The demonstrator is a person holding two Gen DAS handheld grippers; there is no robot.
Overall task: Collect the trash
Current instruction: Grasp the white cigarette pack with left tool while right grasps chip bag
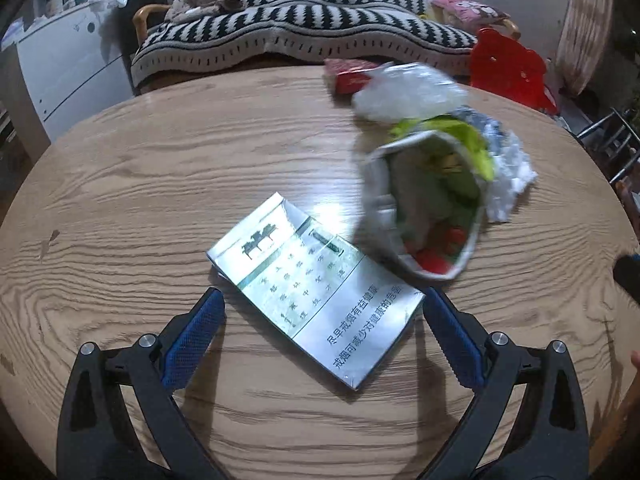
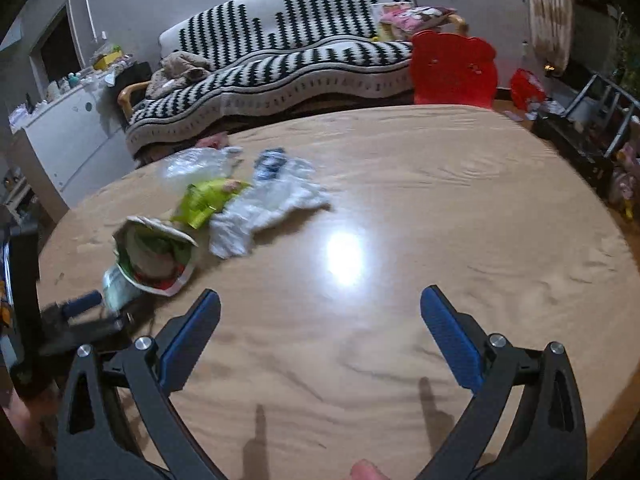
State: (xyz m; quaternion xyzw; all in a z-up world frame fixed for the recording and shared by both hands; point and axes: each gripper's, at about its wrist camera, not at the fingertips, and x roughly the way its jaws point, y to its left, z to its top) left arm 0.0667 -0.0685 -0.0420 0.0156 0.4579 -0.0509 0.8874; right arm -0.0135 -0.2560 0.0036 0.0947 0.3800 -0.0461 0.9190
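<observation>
Both hand-held grippers were seen spread wide, with nothing held. Between the blue pads of the left hand-held gripper (image 1: 322, 300), a flat silver carton (image 1: 316, 300) with green print was seen lying on the round wooden desk (image 1: 140, 208); its corners came close to both pads, though contact could not be told. Just beyond it, an open snack bag (image 1: 424, 208) was blurred, with a yellow-green wrapper (image 1: 468, 136), white crumpled plastic (image 1: 508, 176), a clear bag (image 1: 404, 92) and a red packet (image 1: 348, 74) behind. The right hand-held gripper (image 2: 320, 308) was held over bare desk, well apart from the trash at its left. A striped sofa (image 2: 288, 60) and red chair (image 2: 454, 68) were seen behind.
</observation>
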